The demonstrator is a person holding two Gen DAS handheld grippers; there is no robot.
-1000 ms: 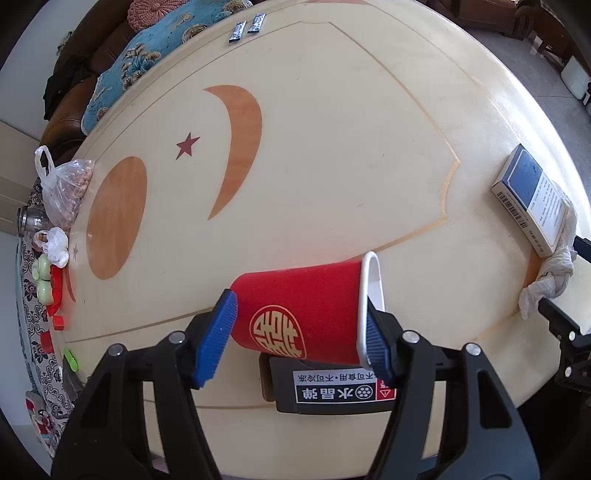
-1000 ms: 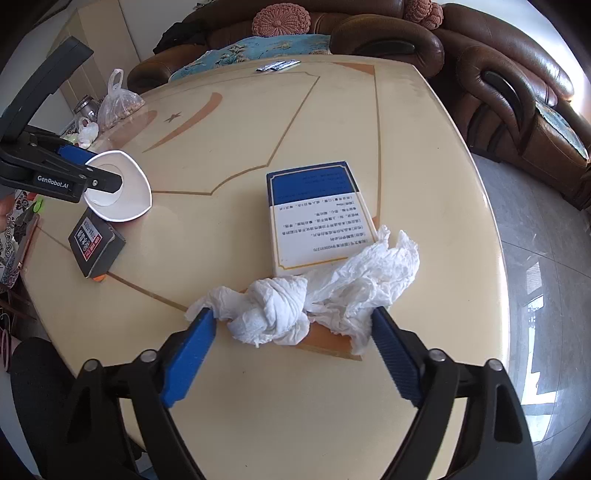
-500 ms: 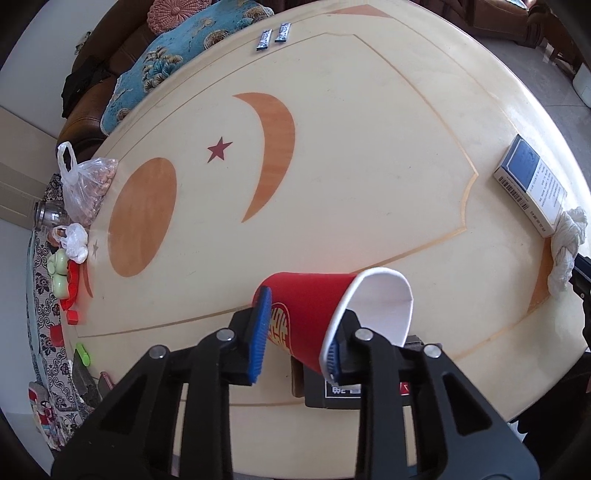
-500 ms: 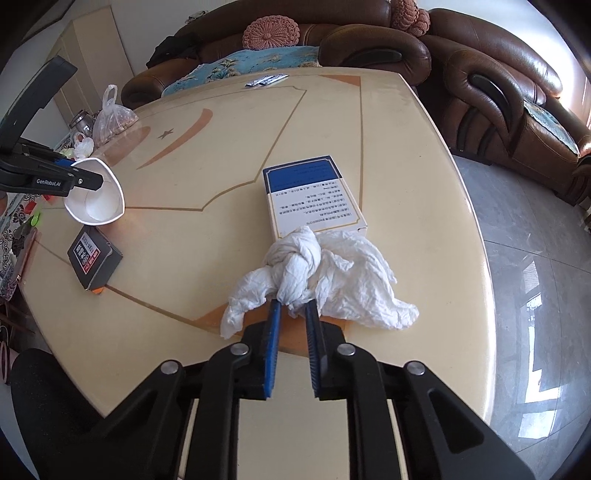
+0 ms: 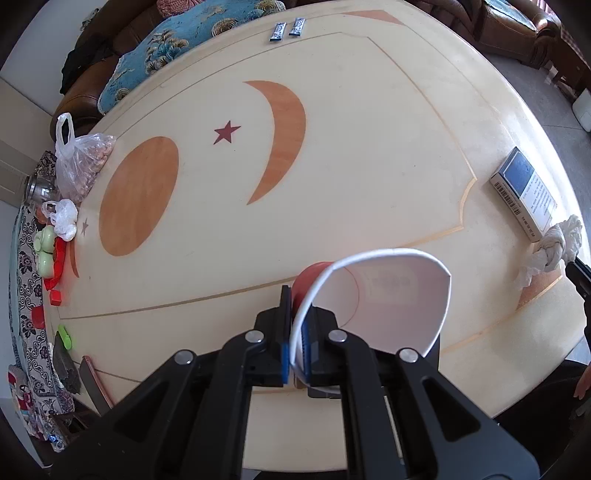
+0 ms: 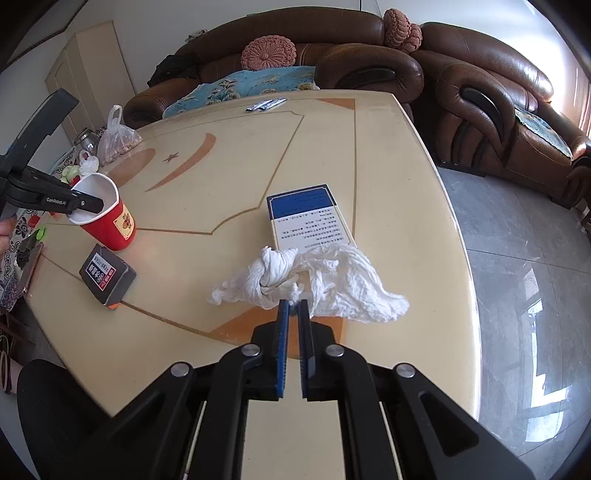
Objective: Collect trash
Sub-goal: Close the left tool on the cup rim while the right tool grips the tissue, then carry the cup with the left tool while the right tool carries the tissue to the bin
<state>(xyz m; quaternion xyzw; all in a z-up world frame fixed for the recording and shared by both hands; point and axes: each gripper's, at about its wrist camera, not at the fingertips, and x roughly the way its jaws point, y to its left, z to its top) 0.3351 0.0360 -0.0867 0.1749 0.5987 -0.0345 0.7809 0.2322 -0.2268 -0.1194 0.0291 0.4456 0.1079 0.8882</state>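
Note:
A red paper cup (image 5: 384, 295) with a white inside hangs tilted over the near part of the table, its rim wall pinched flat between the pads of my left gripper (image 5: 297, 332), which is shut on it. The right wrist view shows the same cup (image 6: 110, 225) held at the rim by the left gripper (image 6: 90, 203). A crumpled white tissue (image 6: 317, 280) lies against a blue-and-white box (image 6: 310, 218). My right gripper (image 6: 291, 314) is shut on the tissue's near edge. The tissue (image 5: 554, 247) also shows at the table's right edge.
A small black box (image 6: 107, 275) lies beside the cup. At the table's (image 5: 369, 129) far left edge sit a plastic bag of nuts (image 5: 81, 166) and small clutter. Two sachets (image 5: 288, 29) lie at the far edge. Brown sofas (image 6: 480, 92) stand behind; grey floor is on the right.
Both grippers went from wide open to shut. The left one closed on the cup's wall and tipped the lying cup up. The right one closed on the tissue and drew it slightly upward.

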